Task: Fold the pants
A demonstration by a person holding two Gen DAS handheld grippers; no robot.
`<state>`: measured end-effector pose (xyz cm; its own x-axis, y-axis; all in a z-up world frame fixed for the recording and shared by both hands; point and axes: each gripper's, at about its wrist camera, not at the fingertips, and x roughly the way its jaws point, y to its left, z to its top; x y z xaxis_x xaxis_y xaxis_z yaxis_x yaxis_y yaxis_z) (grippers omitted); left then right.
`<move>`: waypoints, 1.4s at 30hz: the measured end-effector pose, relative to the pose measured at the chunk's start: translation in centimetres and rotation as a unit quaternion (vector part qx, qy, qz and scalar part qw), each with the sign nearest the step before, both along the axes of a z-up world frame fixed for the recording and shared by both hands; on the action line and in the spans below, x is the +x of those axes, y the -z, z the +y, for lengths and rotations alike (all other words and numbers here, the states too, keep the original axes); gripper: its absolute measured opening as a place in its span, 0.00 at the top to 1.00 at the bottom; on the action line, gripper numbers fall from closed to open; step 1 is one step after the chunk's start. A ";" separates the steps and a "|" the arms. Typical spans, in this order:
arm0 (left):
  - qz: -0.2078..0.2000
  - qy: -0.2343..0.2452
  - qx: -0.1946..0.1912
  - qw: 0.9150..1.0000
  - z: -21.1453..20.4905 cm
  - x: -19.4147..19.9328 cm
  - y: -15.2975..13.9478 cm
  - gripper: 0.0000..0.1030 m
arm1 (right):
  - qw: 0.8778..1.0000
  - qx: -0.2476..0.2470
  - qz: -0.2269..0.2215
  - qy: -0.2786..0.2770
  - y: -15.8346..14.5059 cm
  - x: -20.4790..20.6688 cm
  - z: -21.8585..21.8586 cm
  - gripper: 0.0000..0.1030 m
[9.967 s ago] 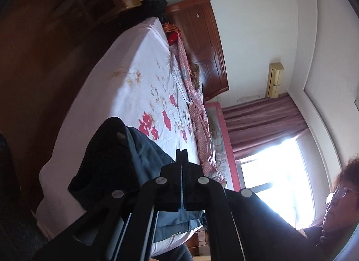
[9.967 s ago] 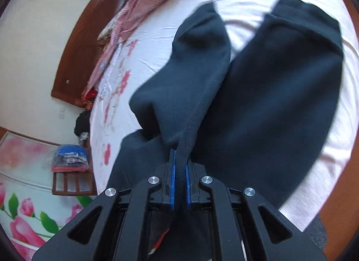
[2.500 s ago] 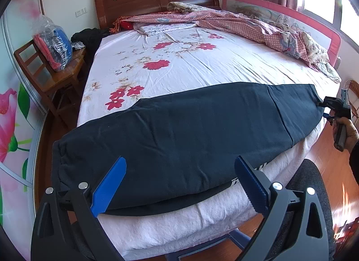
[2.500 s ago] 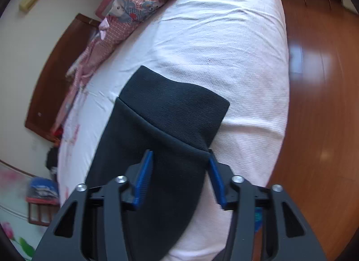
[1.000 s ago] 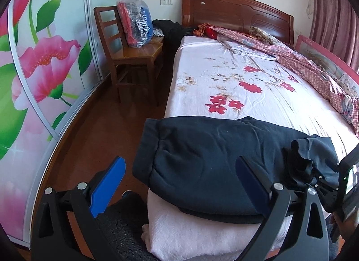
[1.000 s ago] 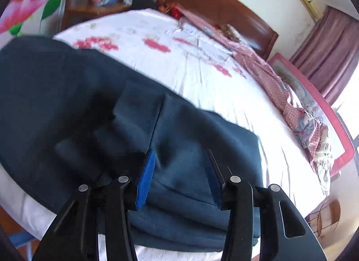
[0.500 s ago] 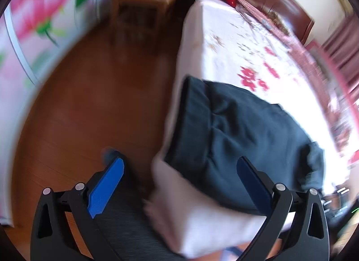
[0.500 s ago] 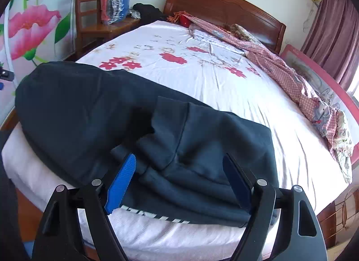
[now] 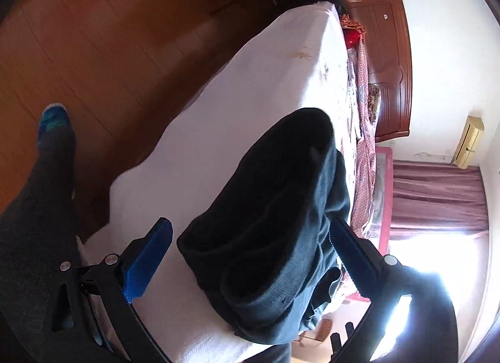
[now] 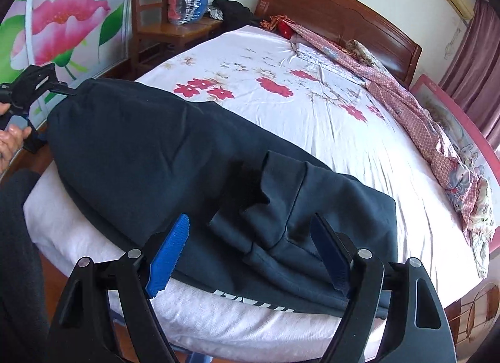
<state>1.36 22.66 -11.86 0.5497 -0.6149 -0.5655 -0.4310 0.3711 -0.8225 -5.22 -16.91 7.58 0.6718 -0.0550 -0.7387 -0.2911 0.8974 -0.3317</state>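
From the left wrist, the left gripper stands wide, its blue pads either side of the waistband end of the dark pants without pressing them; the pants lie along the foot edge of the bed, and a person's leg stands on the wood floor beside that bed. From the right wrist, the right gripper, jaws just opened wide, hangs empty over the pants, whose cuffs lie folded back toward the bed's foot edge.
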 end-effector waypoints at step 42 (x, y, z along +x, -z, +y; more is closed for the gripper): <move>-0.257 0.257 0.155 0.919 -32.3 4.0 -27.0 0.84 | 0.903 0.262 -0.050 0.337 -1.1 -3.9 -25.1 0.23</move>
<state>5.38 -9.66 15.18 0.4758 -0.7213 -0.5033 0.2828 0.6673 -0.6890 -9.11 -41.96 8.70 0.6813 -0.1363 -0.7192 0.3868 0.9012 0.1957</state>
